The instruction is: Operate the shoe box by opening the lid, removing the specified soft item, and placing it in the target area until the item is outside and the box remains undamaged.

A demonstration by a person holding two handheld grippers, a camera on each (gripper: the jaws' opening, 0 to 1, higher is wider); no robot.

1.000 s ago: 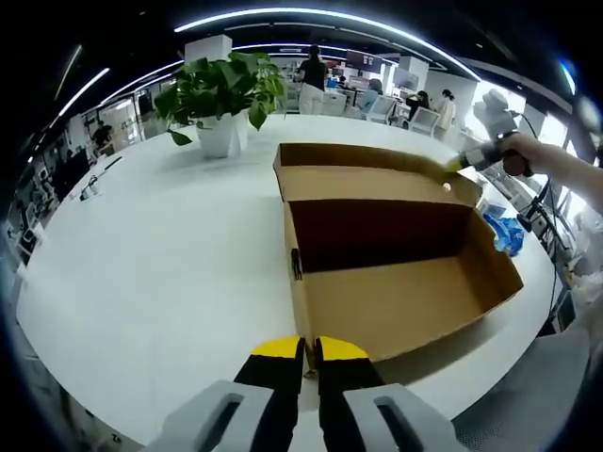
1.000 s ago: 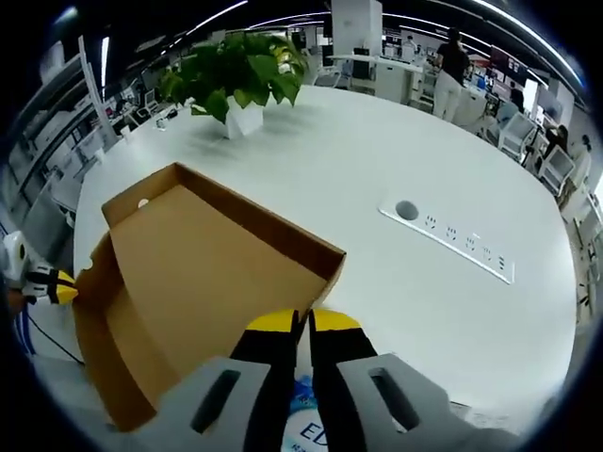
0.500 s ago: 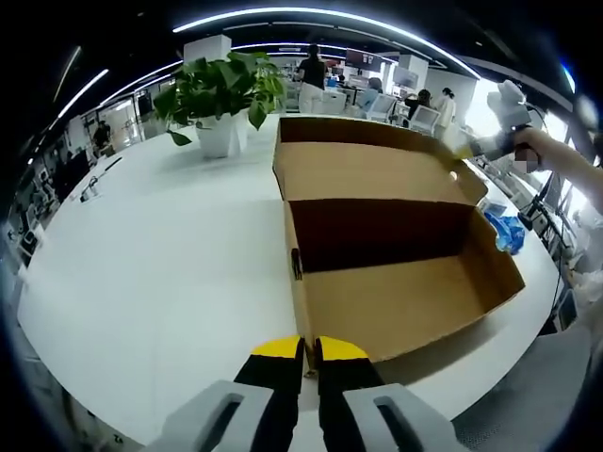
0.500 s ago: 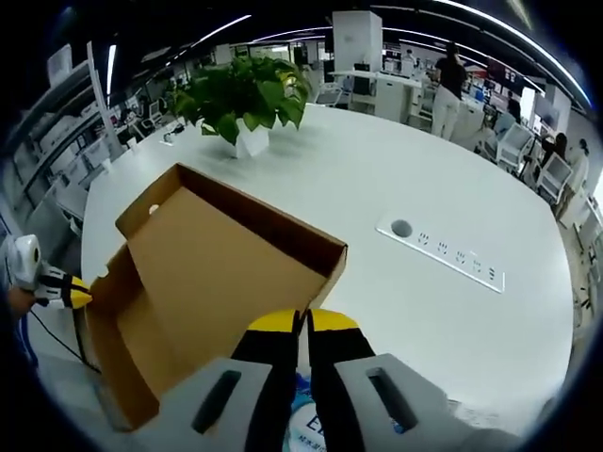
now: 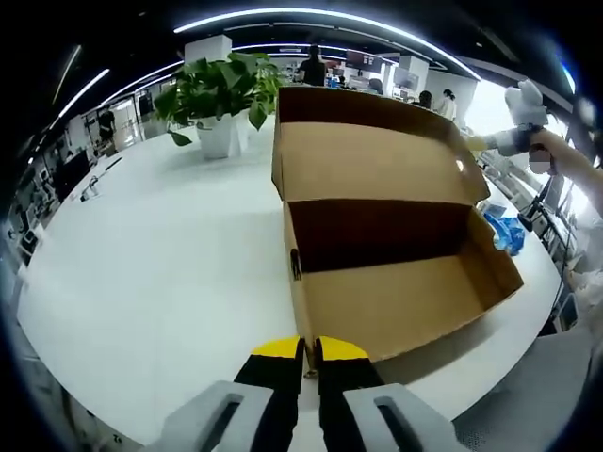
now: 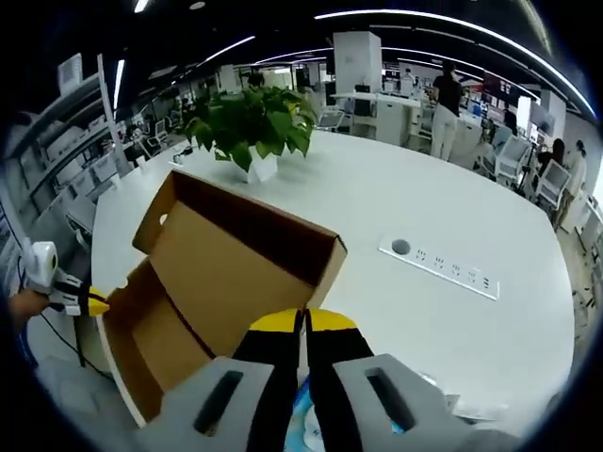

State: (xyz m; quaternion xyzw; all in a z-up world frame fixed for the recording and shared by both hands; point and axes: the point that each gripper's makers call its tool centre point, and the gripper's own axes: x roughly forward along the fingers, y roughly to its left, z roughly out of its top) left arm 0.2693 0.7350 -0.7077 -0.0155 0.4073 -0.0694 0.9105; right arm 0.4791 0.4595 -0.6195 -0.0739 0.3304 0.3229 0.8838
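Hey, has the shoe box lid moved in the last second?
Yes. In the left gripper view the lid has swung up toward closing: its far edge now hides the people behind it and rises level with the potted plant, while the box base stays put.

Left gripper (image 5: 309, 350), jaws together, touches the open shoe box (image 5: 396, 282); lid (image 5: 372, 155) tilted up.

Left gripper (image 5: 309, 350) and right gripper (image 6: 301, 322) share yellow-tipped black jaws on grey moulded bodies with slotted shoulders; a white casing caps each.
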